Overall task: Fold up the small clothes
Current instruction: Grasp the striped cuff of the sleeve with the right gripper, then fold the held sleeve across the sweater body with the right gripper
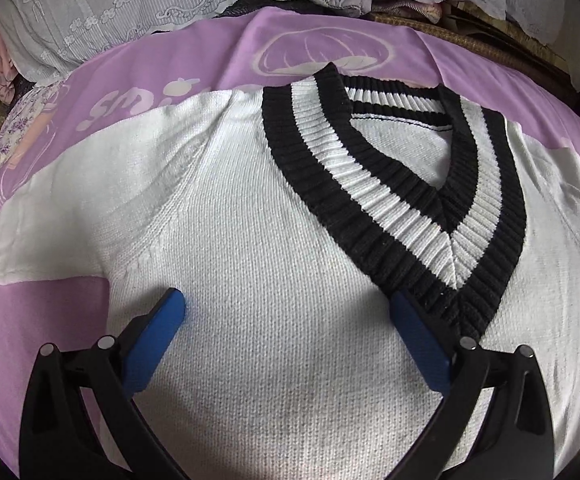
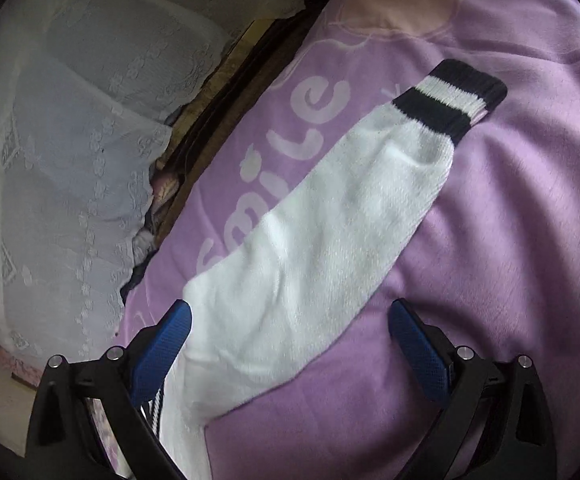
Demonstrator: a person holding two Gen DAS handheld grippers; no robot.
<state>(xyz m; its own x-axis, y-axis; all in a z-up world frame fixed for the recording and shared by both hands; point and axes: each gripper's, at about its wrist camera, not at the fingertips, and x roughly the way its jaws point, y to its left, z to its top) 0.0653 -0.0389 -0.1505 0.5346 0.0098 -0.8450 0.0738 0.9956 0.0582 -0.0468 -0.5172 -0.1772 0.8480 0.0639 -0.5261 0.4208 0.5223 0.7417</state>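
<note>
Your left tool [image 1: 285, 300] hangs spread apart over the sweater [image 1: 249, 240]; your right tool [image 2: 290, 312], also apart, straddles its sleeve [image 2: 310, 240] on the blanket [image 2: 510, 240].

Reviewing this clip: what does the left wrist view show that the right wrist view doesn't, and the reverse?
Only the left wrist view shows the sweater's chest and its black-and-white ribbed V-neck collar, with the open left gripper above them. Only the right wrist view shows a full sleeve ending in a striped cuff, the "Smile" print complete, and the open right gripper. Both show the purple blanket and white lace fabric.
</note>
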